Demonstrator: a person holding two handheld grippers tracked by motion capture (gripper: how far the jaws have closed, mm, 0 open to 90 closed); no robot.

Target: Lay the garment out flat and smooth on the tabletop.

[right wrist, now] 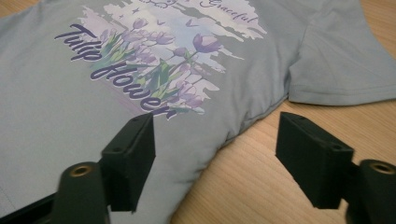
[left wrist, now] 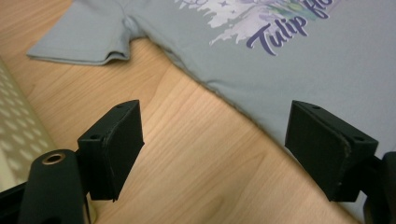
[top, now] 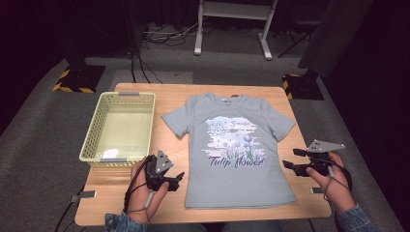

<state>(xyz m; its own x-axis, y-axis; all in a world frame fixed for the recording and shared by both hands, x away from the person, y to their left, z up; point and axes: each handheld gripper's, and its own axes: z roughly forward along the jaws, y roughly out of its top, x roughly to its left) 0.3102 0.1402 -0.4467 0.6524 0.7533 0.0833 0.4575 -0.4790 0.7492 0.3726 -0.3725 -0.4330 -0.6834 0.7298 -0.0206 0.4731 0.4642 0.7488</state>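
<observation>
A pale yellow-green basket (top: 118, 126) sits on the left part of the wooden table (top: 174, 94), its lattice walls upright, something small and white lying on its floor near the front edge. It stands just beside the grey T-shirt (top: 237, 181), a strip of bare wood between them, and nothing lies on top of the shirt. The shirt is spread flat and face up in the middle of the table, collar toward the far edge, hem toward the person, both short sleeves fanned out; the tulip print with the words "Tulip flower" reads right way up from the person's side. Beyond the table, on the grey carpet, stand white frame legs and dark stands with yellow-black striped feet, with cables trailing among them.

The left gripper (top: 178, 180) is held low over bare wood just left of the shirt's lower side edge, between basket and shirt, pointing toward the cloth. In the left gripper view its jaws stand wide apart with nothing between them, one over the wood and the other over the shirt's edge (left wrist: 280, 74). The right gripper (top: 292, 158) hovers off the shirt's right side below the sleeve, aimed inward. In the right gripper view its jaws are also spread wide and empty, straddling the side seam (right wrist: 56, 116).
</observation>
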